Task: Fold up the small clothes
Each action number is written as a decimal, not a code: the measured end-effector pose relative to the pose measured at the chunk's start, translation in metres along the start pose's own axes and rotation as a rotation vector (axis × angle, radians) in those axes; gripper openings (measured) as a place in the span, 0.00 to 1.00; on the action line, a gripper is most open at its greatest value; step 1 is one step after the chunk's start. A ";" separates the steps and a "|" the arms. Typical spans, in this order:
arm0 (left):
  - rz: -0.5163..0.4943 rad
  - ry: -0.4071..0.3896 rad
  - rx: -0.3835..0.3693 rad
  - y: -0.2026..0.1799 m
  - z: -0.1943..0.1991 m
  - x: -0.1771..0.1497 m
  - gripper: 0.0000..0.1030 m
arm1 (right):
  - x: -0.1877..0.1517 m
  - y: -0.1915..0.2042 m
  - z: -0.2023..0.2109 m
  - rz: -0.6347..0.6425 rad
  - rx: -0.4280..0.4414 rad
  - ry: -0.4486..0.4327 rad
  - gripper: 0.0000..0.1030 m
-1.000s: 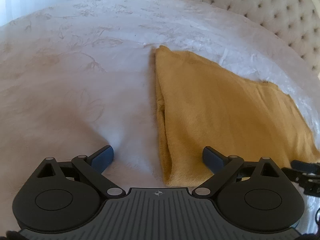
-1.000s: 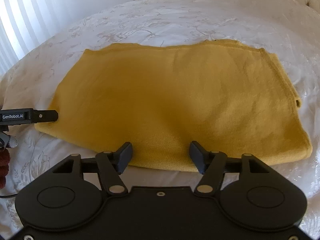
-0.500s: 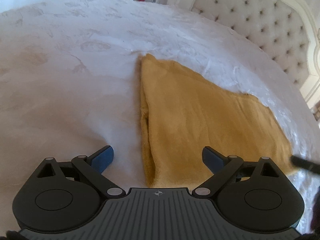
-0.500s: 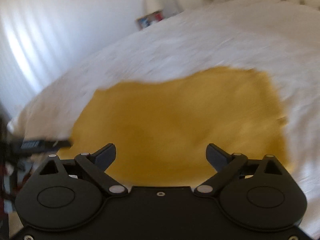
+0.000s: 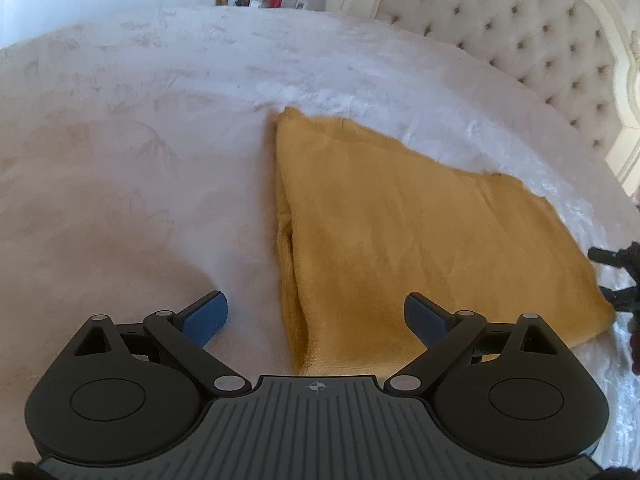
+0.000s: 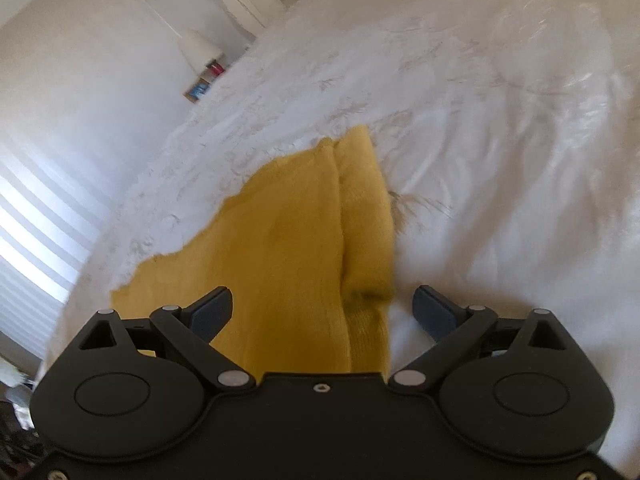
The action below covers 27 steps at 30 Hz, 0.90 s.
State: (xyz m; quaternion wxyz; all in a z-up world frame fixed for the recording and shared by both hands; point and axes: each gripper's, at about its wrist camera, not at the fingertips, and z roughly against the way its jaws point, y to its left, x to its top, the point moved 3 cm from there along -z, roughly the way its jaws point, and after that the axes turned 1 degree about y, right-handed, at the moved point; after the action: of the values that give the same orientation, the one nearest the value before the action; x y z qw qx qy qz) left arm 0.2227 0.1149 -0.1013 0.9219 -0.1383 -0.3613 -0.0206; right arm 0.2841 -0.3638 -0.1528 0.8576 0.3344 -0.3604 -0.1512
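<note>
Left wrist view shows the left gripper (image 5: 316,314) with its jaws spread wide and holding nothing; the folded mustard-yellow knitted garment (image 5: 404,236) lies flat on the white embroidered bedspread (image 5: 132,168), its near left corner between the two blue-padded fingertips (image 5: 206,314) and its body stretching ahead and to the right of them. A beige tufted headboard (image 5: 520,40) stands far ahead on the right. Right wrist view, somewhat blurred, shows the right gripper (image 6: 322,312) likewise wide apart and empty, the garment's right folded edge running forward between its jaws, cloth spreading left beyond the left finger.
</note>
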 end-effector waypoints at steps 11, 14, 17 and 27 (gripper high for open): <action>0.028 -0.012 -0.026 0.007 0.001 0.004 0.93 | 0.011 0.022 -0.018 0.027 -0.020 0.033 0.28; 0.029 -0.010 -0.024 0.009 0.004 0.007 0.93 | 0.016 0.058 -0.007 0.118 -0.090 0.040 0.28; 0.038 -0.018 -0.015 0.013 0.011 0.011 0.93 | 0.023 0.097 -0.001 0.200 -0.119 0.036 0.27; 0.087 -0.051 0.050 0.043 0.033 0.026 0.93 | -0.007 0.219 -0.030 0.373 -0.061 0.085 0.27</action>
State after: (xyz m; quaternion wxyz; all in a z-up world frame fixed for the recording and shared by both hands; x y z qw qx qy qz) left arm 0.2263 0.1667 -0.0712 0.9157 -0.1314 -0.3785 0.0320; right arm 0.3054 -0.1866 -0.0226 0.8949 0.2416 -0.3749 0.0138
